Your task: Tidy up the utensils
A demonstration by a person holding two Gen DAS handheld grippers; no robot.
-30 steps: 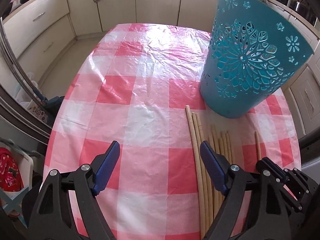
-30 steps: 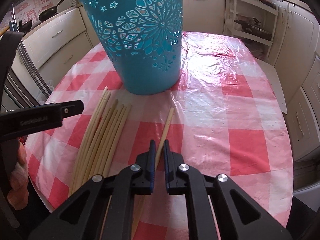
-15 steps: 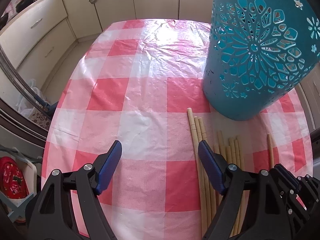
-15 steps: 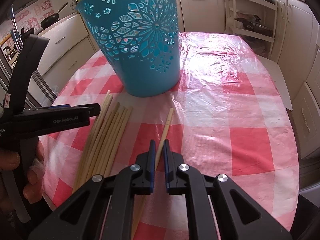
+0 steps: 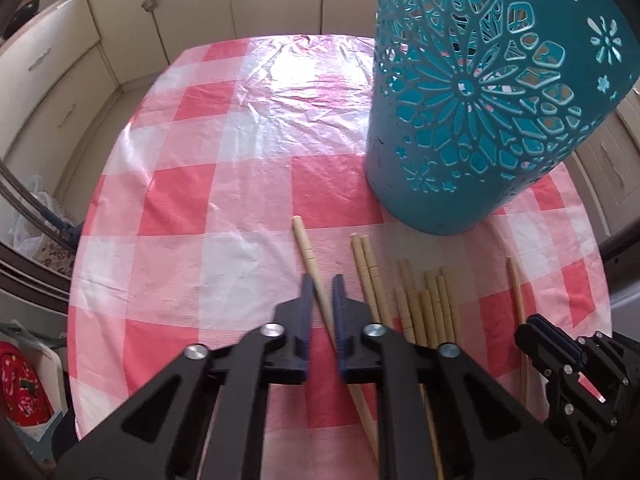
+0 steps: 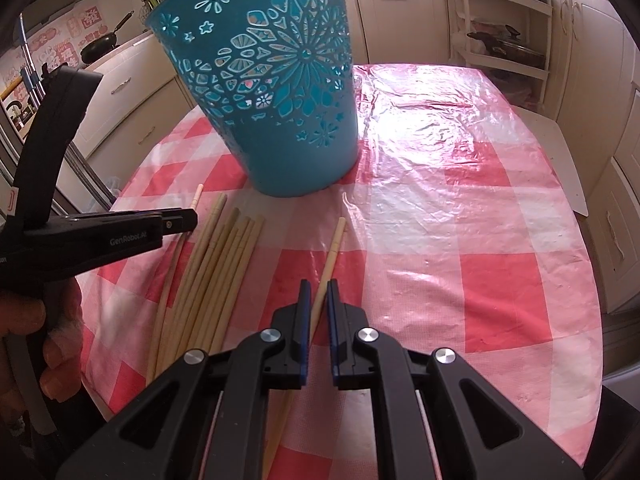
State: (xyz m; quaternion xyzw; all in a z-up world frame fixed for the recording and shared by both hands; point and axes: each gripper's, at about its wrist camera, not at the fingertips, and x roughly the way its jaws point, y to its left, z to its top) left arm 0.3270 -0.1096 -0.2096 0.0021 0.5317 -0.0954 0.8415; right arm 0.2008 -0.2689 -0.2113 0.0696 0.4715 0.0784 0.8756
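A teal cut-out bucket stands on the pink checked tablecloth; it also shows in the right wrist view. Several wooden chopsticks lie in front of it. My left gripper is shut on one chopstick pulled left of the bundle. My right gripper is shut on a separate single chopstick, which lies right of the bundle. In the right wrist view the left gripper and the hand holding it show at the left.
Cream kitchen cabinets surround the table. A white shelf rack with a pan stands behind on the right. The table edge curves close on the right. The right gripper sits low at the right in the left wrist view.
My left gripper has closed from wide open onto the leftmost chopstick, which now lies apart from the bundle. The right gripper stays shut on its chopstick.
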